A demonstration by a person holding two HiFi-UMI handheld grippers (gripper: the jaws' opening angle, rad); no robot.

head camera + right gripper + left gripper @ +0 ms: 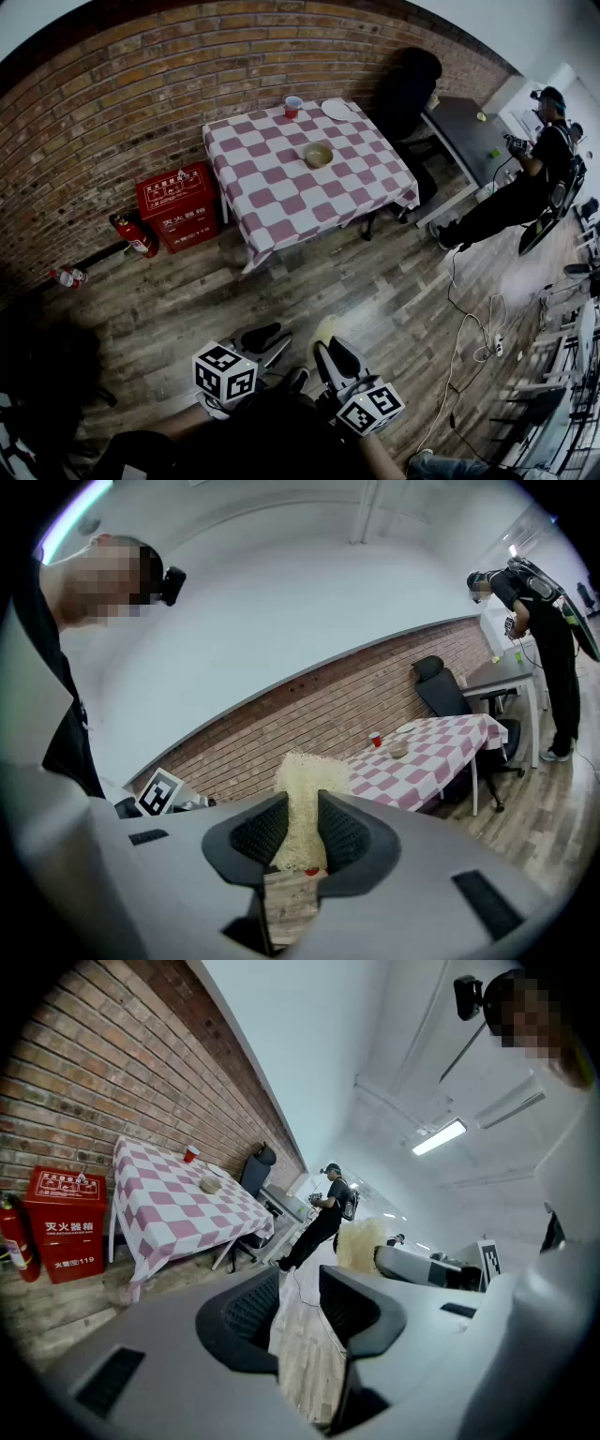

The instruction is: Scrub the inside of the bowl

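Right gripper (302, 810) jaws clamp sponge (305, 785); left gripper (298, 1286) jaws released, empty; bowl (318, 155) sits well ahead on worktop (281, 202).

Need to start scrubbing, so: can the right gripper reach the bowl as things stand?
Probably not yet. The right gripper, shut on the scrubber, is near the person's body; the bowl sits on the table across open floor. Nothing blocks the way, but stepping closer looks needed.

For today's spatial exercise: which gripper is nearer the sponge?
Right. The right gripper clamps the sponge; the left gripper, open and empty, is beside it, not touching.
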